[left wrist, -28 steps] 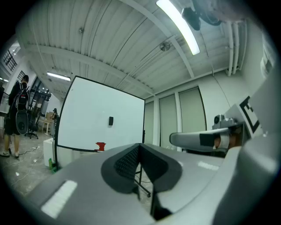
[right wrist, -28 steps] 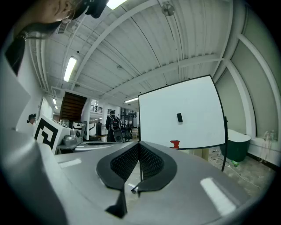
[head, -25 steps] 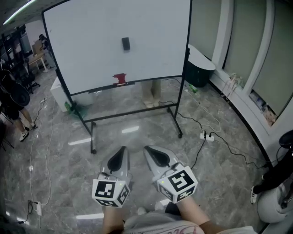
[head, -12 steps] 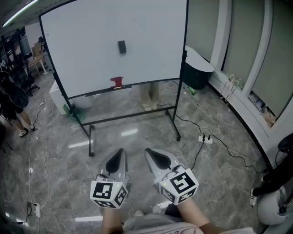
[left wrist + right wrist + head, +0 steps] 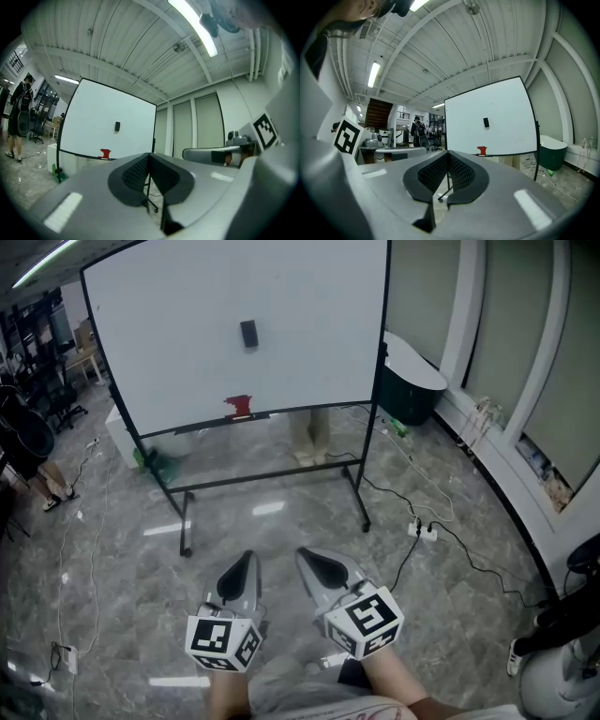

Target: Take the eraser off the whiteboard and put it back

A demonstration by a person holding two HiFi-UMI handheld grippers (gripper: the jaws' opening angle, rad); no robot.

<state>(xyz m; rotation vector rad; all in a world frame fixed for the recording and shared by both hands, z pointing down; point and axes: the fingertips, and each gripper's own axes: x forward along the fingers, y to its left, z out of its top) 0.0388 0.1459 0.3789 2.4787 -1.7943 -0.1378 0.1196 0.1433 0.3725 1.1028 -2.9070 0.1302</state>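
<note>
A small black eraser [image 5: 248,333] sticks to the upper middle of the rolling whiteboard [image 5: 309,306]; it also shows as a dark block, the eraser [image 5: 117,125] and eraser [image 5: 486,122], in both gripper views. My left gripper [image 5: 246,562] and right gripper [image 5: 305,556] hang side by side low in the head view, well short of the board, pointing toward it. Both are shut with nothing between the jaws.
A red object [image 5: 240,405] sits on the board's marker ledge. The board's black wheeled frame [image 5: 272,472] stands on grey marble floor. Cables and a power strip [image 5: 422,529] lie at right. A dark green bin [image 5: 403,385] stands behind the board. A person [image 5: 18,117] stands far left.
The board and the floor have shifted slightly in the head view as I moved a little; both grippers hold their shut pose side by side.
</note>
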